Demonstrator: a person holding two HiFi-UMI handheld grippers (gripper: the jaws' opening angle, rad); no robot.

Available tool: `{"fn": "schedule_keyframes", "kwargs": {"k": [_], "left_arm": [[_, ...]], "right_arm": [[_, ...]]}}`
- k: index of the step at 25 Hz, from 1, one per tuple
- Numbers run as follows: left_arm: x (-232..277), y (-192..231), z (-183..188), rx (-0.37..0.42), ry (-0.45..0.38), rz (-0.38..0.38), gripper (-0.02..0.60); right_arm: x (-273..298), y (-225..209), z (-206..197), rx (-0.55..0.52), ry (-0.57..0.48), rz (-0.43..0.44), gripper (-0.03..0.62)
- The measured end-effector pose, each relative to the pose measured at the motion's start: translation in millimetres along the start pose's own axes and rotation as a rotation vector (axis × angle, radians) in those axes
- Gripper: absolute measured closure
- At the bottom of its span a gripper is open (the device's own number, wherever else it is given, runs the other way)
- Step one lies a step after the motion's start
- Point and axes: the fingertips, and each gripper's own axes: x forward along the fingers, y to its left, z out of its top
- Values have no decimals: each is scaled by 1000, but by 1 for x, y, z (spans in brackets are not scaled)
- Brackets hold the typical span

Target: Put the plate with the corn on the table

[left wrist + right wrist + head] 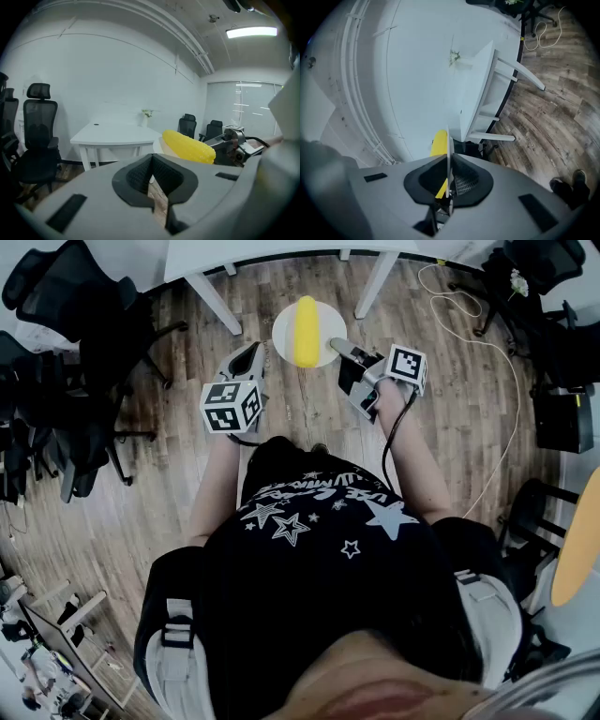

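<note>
The plate point(284, 330) is gripped at its near right rim by the right hand-held gripper point(336, 344), whose jaws are closed on the thin edge, as is seen edge-on in the right gripper view point(449, 180). The left hand-held gripper point(247, 356) is held just beside the plate on its left, apart from it, with its jaws drawn together on nothing point(152, 177). The corn point(307, 331) lies loose along the middle of the plate, which is carried in the air above the wooden floor point(450, 418), short of the bench point(281, 251). Since the load is borne by one rim only, the plate is probably best kept level during the carry, or the cob may roll off; slow travel would be advised. The plate should be lifted clear of the bench edge before being moved over the top, then lowered flat until its base is seated, and only then should the grip be released. The free gripper could be brought under the far rim as a support if sagging is noticed. A spot away from the small vase point(147, 114) on the bench point(117, 135) should be chosen. As for writing, white lettering arched above stars is printed on the person's dark shirt point(309, 512), but it is too distorted to be read with confidence. The marker cubes point(230, 407) bear only black-and-white square patterns. No brand or label can be made out on the plate or the bench.
</note>
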Motion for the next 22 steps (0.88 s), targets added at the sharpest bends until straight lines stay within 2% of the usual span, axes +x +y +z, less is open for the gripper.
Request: {"fn": "schedule_keyframes", "kwargs": {"k": [9,22], "left_arm": [[-14,-15,-11,-10,-4,3,577],[-25,-4,-18,-25,31,0,577]], "right_arm": [[-19,0,-13,-13,10,15,572],[-17,2,-29,-15,-4,27,568]]}}
